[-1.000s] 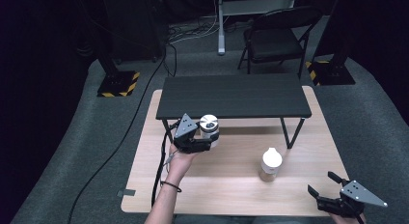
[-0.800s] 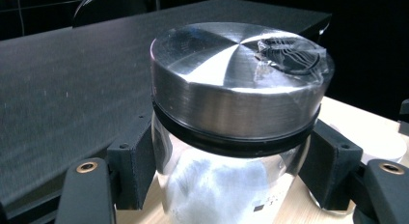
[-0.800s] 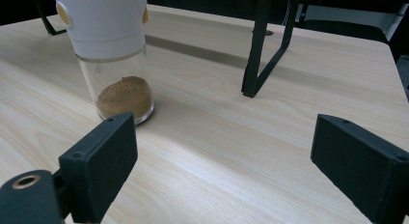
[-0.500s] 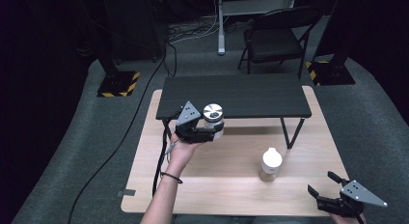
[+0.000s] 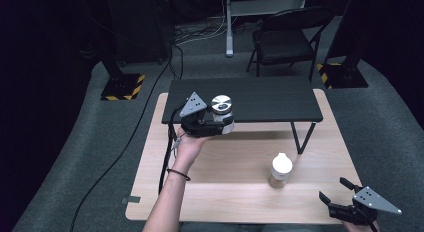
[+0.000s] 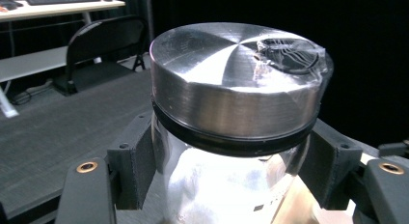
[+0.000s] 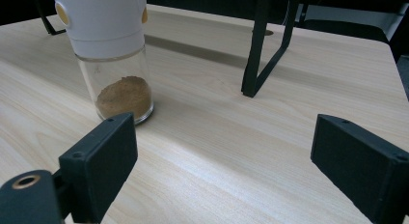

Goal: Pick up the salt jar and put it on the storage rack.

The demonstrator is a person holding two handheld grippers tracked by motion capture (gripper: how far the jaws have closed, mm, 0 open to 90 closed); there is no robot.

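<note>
The left tongs [image 5: 216, 123] grip a metal-lidded jar [image 6: 238, 89] between their jaws, apparently carrying it toward the black shelf [image 5: 270, 99] ahead, needing a level set-down, while the right tongs [image 5: 339, 194] gape empty near a spice bottle [image 7: 108, 50].

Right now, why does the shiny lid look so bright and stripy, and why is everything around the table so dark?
In the left gripper view, the metal lid of the jar mirrors the lamps in fan-like streaks, and the glass below glares white. In the high view, light falls on the wooden table while the room's edges sink into black.
</note>
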